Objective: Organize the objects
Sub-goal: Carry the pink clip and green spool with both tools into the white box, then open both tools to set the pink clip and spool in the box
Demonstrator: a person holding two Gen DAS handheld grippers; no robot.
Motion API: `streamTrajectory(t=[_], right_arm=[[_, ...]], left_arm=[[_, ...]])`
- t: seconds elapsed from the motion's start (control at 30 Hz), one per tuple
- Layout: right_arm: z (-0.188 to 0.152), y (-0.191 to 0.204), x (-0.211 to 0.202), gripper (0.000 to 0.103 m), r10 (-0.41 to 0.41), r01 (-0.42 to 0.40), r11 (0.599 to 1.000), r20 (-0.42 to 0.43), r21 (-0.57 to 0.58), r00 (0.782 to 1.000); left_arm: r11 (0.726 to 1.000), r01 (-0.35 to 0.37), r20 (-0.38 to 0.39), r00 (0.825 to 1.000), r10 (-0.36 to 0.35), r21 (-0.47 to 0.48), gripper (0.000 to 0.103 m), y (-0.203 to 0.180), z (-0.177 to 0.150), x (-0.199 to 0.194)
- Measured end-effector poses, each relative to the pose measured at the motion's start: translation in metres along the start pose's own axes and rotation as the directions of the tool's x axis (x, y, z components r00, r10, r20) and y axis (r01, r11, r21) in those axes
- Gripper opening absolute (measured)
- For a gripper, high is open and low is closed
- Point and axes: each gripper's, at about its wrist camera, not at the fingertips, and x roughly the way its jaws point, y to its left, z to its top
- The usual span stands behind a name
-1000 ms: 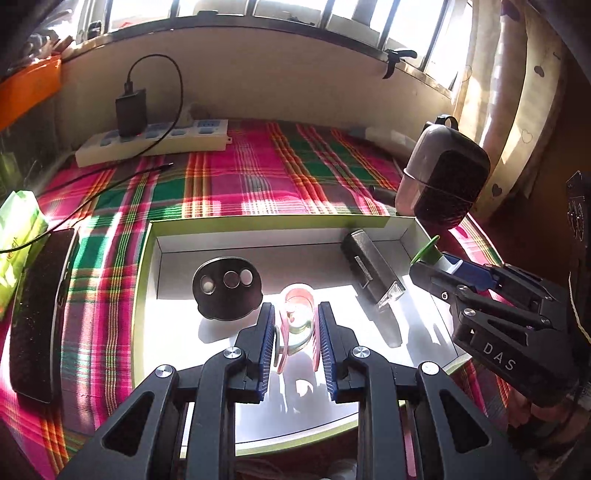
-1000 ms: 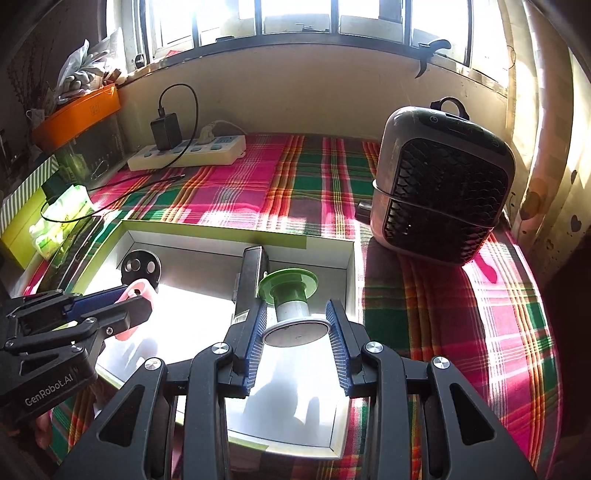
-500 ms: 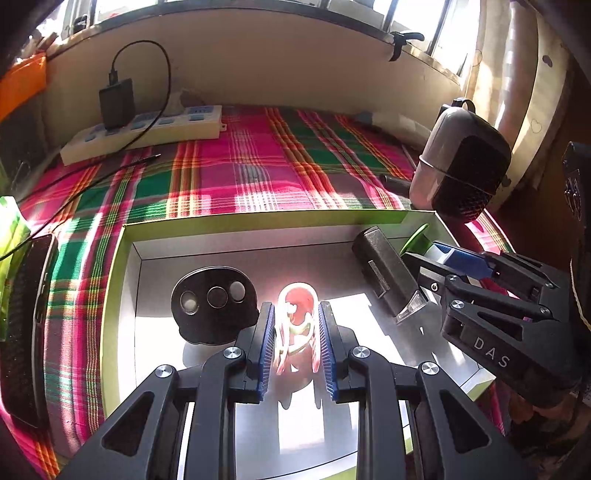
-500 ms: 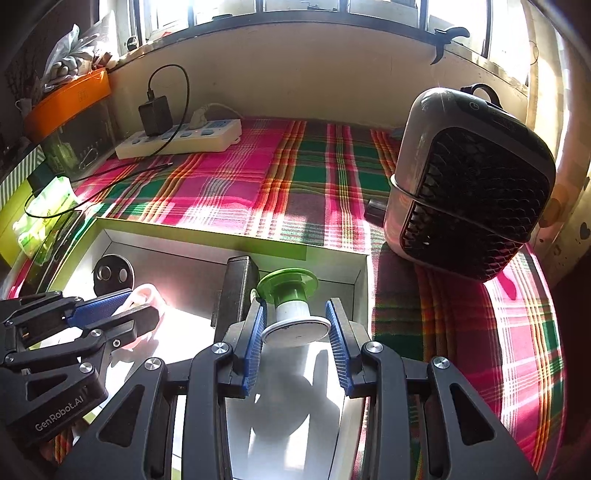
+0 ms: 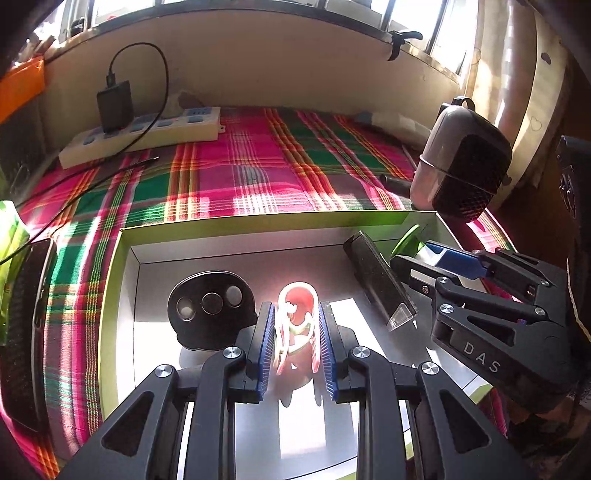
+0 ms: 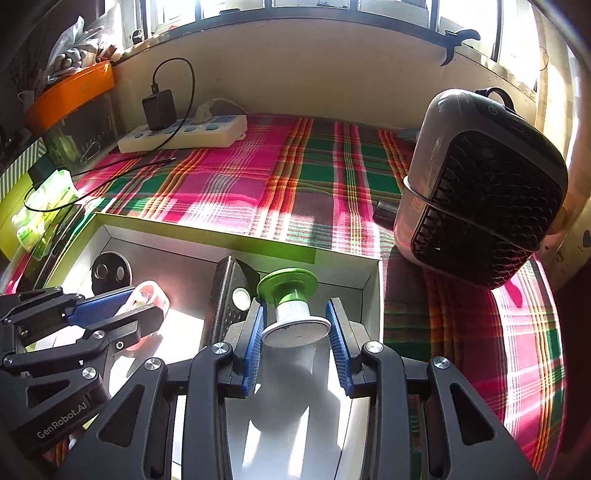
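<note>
Both tongs are loaded over the box (image 5: pixel 110 295): left tongs (image 5: pixel 295 332) pinch the pink clip (image 5: pixel 297 314) mid-box, right tongs (image 6: pixel 295 332) pinch the spool (image 6: pixel 293 306), green end pointing away, near the right wall. Probably not touching the floor yet.

Woven plaid cloth (image 5: pixel 258 177) — smooth matt card box (image 5: pixel 229 240), glossy plastic heater (image 6: pixel 480 206).

Strong sunlight from the windows (image 6: pixel 369 3) behind throws bright patches and hard shadows across the plaid cloth (image 5: pixel 236 177) and white box floor (image 5: pixel 373 314), with blown-out glare, dark fisheye-curved corners, and sharp focus.
</note>
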Motion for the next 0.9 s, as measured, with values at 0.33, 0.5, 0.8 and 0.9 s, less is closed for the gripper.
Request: streamTrajectory(t=[0.33,0.5,0.8,0.9], right_arm=[[0.0003,-0.0004,0.0014,0.035,-0.004,0.004,1.0,-0.002,-0.006,1.0],[0.0006,-0.0003,0.0024,0.035,0.001,-0.001,1.0,-0.001,-0.004,1.0],[0.0008,-0.0008,0.0011,0.039,0.005,-0.005,1.0,0.01,0.009,1.0],[0.0004,-0.0009,-0.0002,0.042,0.004,-0.004,1.0,0.013,0.012,1.0]], left_arm=[[1.0,-0.003,0.0,1.0,0.003,0.005,0.022,-0.0011,0.0001,0.0004],[1.0,-0.004,-0.001,1.0,0.005,0.011,0.023,-0.0018,0.0003,0.0007],[1.0,-0.001,-0.003,1.0,0.002,0.025,0.033,-0.0053,0.0,0.0005],[1.0,-0.01,-0.004,1.0,0.01,0.027,0.034,-0.0068,-0.0007,-0.0001]])
